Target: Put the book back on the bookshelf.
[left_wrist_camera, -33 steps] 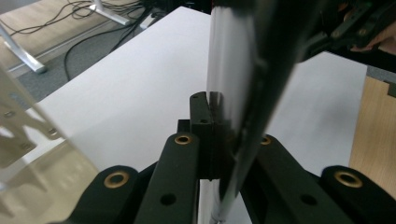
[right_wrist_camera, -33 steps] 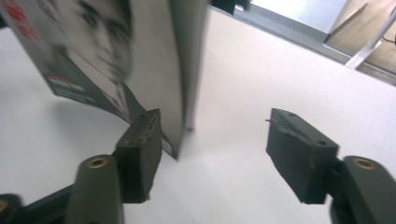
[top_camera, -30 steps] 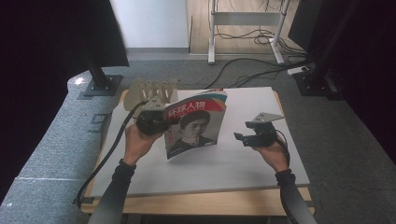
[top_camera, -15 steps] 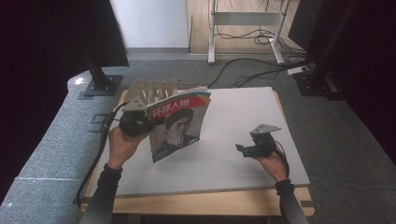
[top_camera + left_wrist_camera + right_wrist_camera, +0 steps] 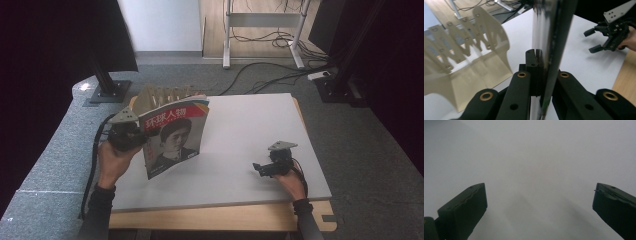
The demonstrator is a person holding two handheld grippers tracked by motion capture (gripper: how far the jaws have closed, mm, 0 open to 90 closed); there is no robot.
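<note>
Having been carried leftward toward the wooden rack (image 5: 167,95), the magazine (image 5: 174,135) is held upright, clamped in the left gripper (image 5: 131,136), while the right gripper (image 5: 265,167) is rested open on the counter (image 5: 250,125).

Glossy paper magazine (image 5: 175,132), matt white table (image 5: 250,135), slotted pale wooden rack (image 5: 461,57).

High view: dim room, both side edges nearly black; the white table (image 5: 250,130) is evenly lit, soft shadows. Left gripper view: magazine (image 5: 549,37) edge blurred, with glare. Right gripper view: hazy, out of focus, faint shadows on the tabletop.
</note>
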